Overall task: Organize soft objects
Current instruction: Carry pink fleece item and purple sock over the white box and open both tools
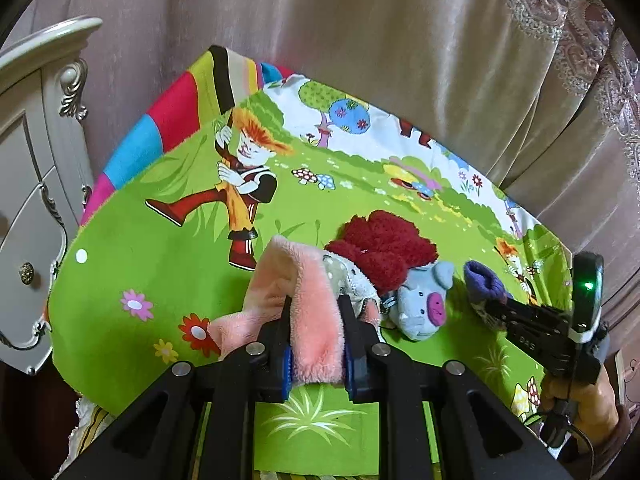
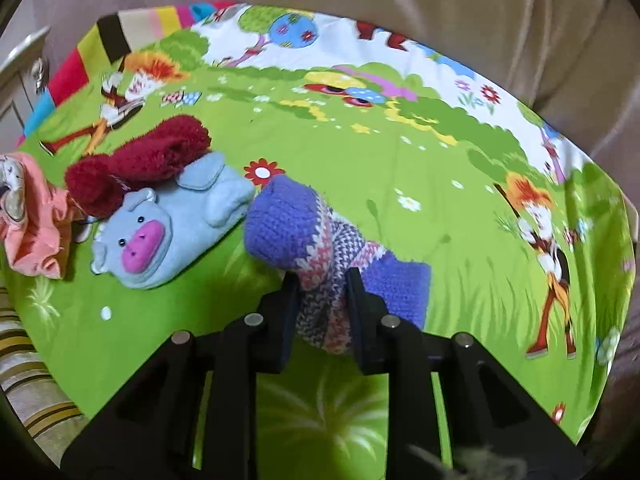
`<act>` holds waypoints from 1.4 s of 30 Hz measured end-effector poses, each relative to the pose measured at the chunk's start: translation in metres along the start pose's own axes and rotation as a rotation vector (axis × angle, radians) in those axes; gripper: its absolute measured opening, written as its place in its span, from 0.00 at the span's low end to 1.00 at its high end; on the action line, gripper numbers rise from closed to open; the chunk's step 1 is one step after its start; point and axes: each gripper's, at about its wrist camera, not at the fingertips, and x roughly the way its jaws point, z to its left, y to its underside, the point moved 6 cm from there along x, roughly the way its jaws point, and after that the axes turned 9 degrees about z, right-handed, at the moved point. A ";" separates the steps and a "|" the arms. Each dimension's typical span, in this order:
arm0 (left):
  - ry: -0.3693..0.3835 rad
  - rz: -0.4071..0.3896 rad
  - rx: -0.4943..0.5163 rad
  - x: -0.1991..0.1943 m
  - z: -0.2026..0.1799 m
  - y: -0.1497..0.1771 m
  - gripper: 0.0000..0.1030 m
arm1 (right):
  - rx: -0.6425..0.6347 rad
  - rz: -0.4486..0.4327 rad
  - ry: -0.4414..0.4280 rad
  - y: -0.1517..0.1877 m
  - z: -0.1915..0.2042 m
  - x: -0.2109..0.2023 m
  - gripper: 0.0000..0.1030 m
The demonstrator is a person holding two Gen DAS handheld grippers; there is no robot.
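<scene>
On the green cartoon-print cloth [image 1: 132, 248] lie several soft things. My left gripper [image 1: 316, 304] is shut on a pink fluffy sock [image 1: 308, 320], whose far end drapes over the cloth. Behind it sit a dark red fuzzy sock [image 1: 380, 248] and a light blue plush pig [image 1: 424, 304] with a purple snout. My right gripper [image 2: 322, 280] is shut on a purple knitted sock [image 2: 320, 240] with a pink-and-white pattern, pinching its middle. In the right wrist view the pig [image 2: 160, 228] and red sock [image 2: 136, 168] lie to the left, and the pink sock [image 2: 36, 228] is at the left edge.
A cream carved cabinet [image 1: 32, 184] with drawers stands left of the cloth-covered surface. Beige curtains [image 1: 360, 40] hang behind it. A striped rainbow fabric [image 1: 176, 108] peeks out at the far left corner. A hand [image 1: 576, 404] holds the right gripper's body at the lower right.
</scene>
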 end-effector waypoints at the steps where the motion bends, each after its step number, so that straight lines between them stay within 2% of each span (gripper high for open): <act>1: 0.002 -0.004 0.001 -0.002 -0.002 0.001 0.19 | 0.015 -0.004 -0.004 0.003 -0.002 -0.005 0.26; 10: 0.021 -0.038 0.014 -0.027 -0.020 0.009 0.19 | 0.123 -0.065 -0.022 0.039 -0.009 -0.061 0.26; 18: 0.068 -0.026 0.043 -0.041 -0.045 0.027 0.19 | 0.167 -0.115 -0.027 0.071 -0.005 -0.102 0.26; 42: 0.197 0.066 0.167 -0.052 -0.131 0.077 0.19 | 0.256 -0.137 0.050 0.137 -0.026 -0.156 0.26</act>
